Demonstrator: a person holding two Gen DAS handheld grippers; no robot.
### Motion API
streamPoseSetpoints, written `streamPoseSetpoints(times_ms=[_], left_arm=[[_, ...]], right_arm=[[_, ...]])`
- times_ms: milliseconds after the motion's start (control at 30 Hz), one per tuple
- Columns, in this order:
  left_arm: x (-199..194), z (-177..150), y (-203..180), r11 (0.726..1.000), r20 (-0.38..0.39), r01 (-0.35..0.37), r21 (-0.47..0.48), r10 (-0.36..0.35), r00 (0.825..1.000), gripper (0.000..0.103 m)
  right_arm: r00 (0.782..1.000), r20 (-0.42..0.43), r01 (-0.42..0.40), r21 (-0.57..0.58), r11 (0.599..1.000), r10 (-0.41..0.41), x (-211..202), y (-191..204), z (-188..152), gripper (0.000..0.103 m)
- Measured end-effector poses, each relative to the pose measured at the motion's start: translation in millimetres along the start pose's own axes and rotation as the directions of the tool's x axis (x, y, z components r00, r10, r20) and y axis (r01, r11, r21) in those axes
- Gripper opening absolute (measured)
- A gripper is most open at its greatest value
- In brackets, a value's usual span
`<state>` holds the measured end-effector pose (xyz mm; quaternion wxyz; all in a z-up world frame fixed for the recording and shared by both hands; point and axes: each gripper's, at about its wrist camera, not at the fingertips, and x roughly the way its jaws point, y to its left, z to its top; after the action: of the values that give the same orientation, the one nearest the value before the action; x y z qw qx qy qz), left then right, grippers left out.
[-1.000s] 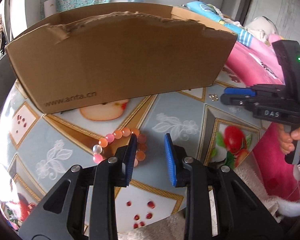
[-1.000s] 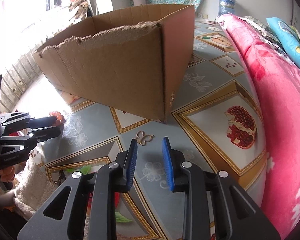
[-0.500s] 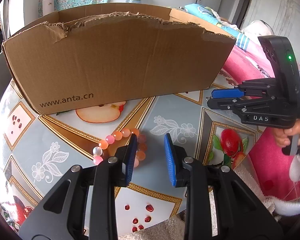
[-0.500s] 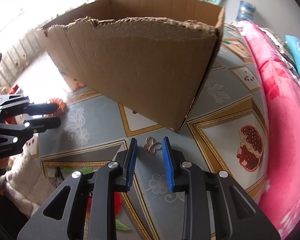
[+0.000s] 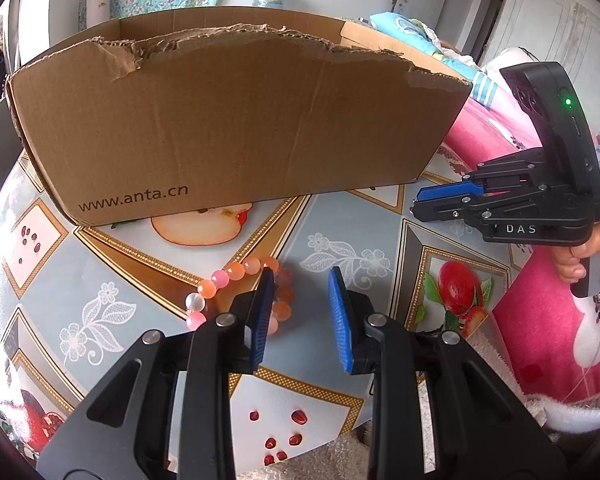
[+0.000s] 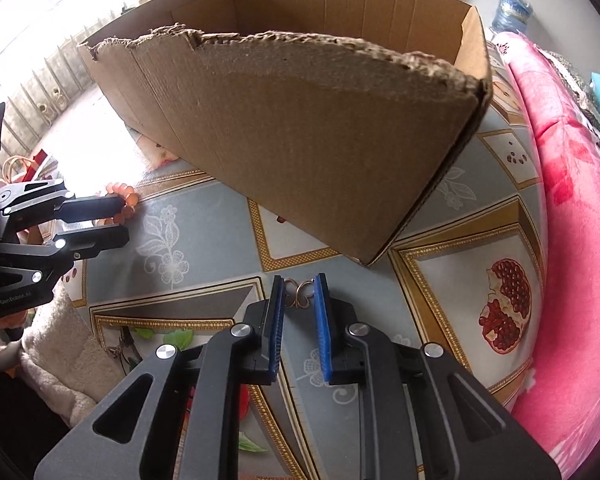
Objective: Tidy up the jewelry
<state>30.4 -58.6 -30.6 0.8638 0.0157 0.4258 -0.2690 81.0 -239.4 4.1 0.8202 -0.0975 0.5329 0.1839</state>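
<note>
A bracelet of pink and orange beads lies on the patterned tablecloth in front of the cardboard box. My left gripper hangs open over it; the left finger covers part of the ring and a few beads show between the pads. In the right wrist view a small coppery looped trinket lies near the box corner, between the tips of my right gripper. Those jaws are closing around it, with a thin gap still showing at each pad. The left gripper and bracelet appear at far left.
The box is open-topped with a torn front rim, and what lies inside is hidden. A pink blanket borders the table on the right. A fluffy white cloth lies at the near edge. A hand holds the right gripper.
My right gripper slid toward the box corner until the small trinket sat between its tips, and its jaws narrowed. The left gripper stayed over the bracelet.
</note>
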Motion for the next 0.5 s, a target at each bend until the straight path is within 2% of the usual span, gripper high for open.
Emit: streamPoseSetpoints(times_ms=[133,167,367,500], left_arm=[[0,0,0,1.0,0.0,0.002,-0.001,-0.002,1.0,0.027],[0,0,1,1.0,0.001,0.002,-0.001,-0.002,1.0,0.027],[-1,0,1,1.0,0.001,0.001,0.002,-0.001,1.0,0.027],[-1,0,1,1.0,0.001,0.003,0.004,-0.003,1.0,0.027]], right_arm=[[1.0,0.008,-0.007,0.021,1.0,0.007,-1,-2,-4,0.014],[1.0,0.006,-0.018,0.026,0.999,0.018,-2,-2,-4,0.004],[1.0,0.011,0.0,0.021,1.0,0.0,-9,-1,-7,0.004],[0.998,0.026,0.05,0.05,0.998,-0.051,-13,-7,-5,0.004]])
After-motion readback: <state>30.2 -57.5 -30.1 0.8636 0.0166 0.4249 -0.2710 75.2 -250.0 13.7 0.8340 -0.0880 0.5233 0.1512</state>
